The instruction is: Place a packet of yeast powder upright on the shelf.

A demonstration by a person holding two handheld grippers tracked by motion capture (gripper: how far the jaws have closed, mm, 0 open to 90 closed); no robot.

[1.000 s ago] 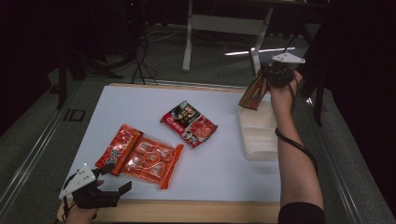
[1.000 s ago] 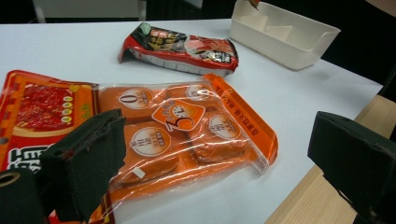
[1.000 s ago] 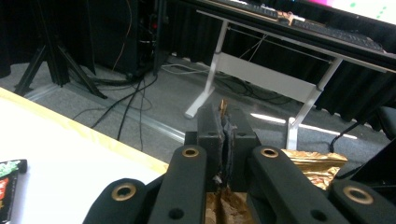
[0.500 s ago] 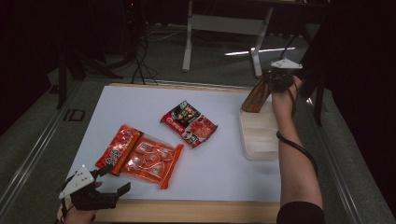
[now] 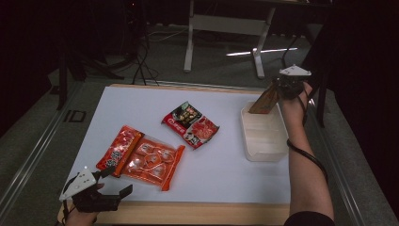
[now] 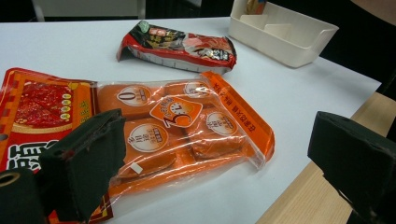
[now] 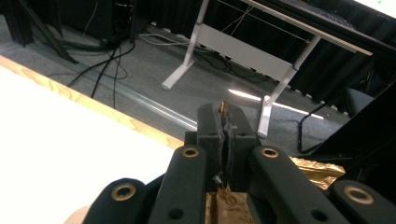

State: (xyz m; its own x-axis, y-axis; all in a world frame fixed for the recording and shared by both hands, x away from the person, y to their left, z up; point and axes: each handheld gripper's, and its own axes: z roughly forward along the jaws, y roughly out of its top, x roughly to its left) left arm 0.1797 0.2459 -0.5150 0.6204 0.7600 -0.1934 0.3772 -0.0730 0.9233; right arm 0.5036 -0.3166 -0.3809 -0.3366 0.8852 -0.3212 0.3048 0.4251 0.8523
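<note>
In the high view, four snack packets are showing. Three are lying on the white table [image 5: 141, 101]: a red flat packet [image 5: 117, 148] at the near left, a clear orange-edged packet of wrapped pieces [image 5: 151, 160] overlapping its right side, and a red-and-black packet [image 5: 190, 124] lying alone nearer the middle. The fourth, a brown-gold packet [image 5: 264, 100], is being held tilted by the right gripper [image 5: 283, 87], its lower end dipping into the far end of the one white plastic bin [image 5: 263, 153] at the table's right. The left gripper [image 5: 113, 182] is hovering at the near left corner, just beside the red flat packet, with its jaws spread and nothing between them.

In the left gripper view, the two black jaws are standing wide apart, one over the clear orange-edged packet [image 6: 187, 126] and one over the table's wooden edge [image 6: 303, 196]. The red flat packet [image 6: 42, 105] is lying at the left, the red-and-black packet [image 6: 177, 46] behind, and the white plastic bin [image 6: 285, 30] at the far right.

In the right gripper view, the right gripper [image 7: 223, 140] is pinching a thin edge of the brown-gold packet [image 7: 322, 171], jaws pressed together on it, with crinkled gold foil showing below and to the right.
</note>
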